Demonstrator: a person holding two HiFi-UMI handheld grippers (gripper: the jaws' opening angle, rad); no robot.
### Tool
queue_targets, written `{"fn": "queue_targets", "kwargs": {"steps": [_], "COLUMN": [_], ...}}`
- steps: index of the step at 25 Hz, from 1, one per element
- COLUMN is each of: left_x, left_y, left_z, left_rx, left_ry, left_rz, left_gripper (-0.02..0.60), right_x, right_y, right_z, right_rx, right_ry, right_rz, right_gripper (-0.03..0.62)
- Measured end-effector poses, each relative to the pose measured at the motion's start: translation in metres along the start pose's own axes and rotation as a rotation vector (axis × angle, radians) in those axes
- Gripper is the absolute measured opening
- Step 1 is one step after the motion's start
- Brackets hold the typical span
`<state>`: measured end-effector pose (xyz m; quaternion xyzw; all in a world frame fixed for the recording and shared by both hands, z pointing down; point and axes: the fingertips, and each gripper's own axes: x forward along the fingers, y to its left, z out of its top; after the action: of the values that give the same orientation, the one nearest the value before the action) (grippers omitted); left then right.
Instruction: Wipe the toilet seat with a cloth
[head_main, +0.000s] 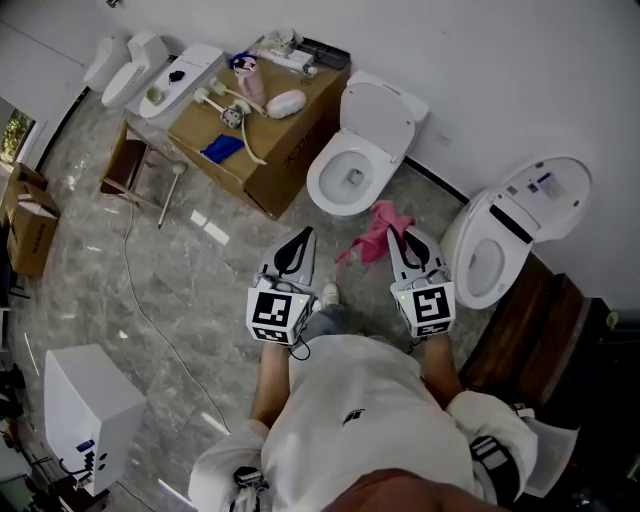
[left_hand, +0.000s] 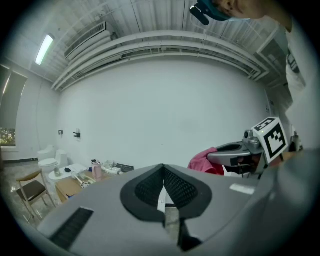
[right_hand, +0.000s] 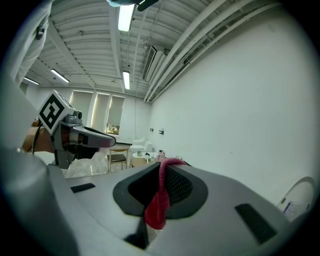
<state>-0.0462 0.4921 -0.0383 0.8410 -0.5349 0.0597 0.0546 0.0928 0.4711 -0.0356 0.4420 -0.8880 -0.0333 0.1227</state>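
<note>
- Far left, a cardboard box with small items on top stands on the grey floor by the wall.
- Your left gripper has its jaws pressed together with nothing between them. It is held above the floor and points toward the wall.
- Ahead, between your two grippers, stands the toilet with its lid raised and bowl open. Neither gripper touches it.
- The pink cloth hangs from the tip of your right gripper, drooping down to the left, near the toilet's front rim but apart from it.
- Your right gripper is clamped on that cloth. In its own view, the fabric runs between the jaws and folds over their tips.
- Far right, a second toilet stands with its lid up.
</note>
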Motion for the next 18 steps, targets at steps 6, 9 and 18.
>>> {"fn": "queue_targets", "kwargs": {"steps": [6, 9, 18], "left_x": [0.029, 0.044, 0.093], "left_y": [0.045, 0.061, 0.090], "left_z": [0.008, 0.011, 0.011], "left_rx": [0.009, 0.016, 0.027], "left_ry": [0.002, 0.003, 0.015], "left_rz": [-0.017, -0.034, -0.090], "left_gripper": [0.009, 0.009, 0.009], "right_x": [0.050, 0.071, 0.117], "right_y": [-0.004, -0.007, -0.027], "right_z": [0.010, 0.014, 0.012], "right_rx": [-0.002, -0.001, 0.010], "right_ry": [0.008, 0.010, 0.036], "right_rz": [-0.015, -0.028, -0.067], "right_gripper": [0.012, 0.012, 0.012]}}
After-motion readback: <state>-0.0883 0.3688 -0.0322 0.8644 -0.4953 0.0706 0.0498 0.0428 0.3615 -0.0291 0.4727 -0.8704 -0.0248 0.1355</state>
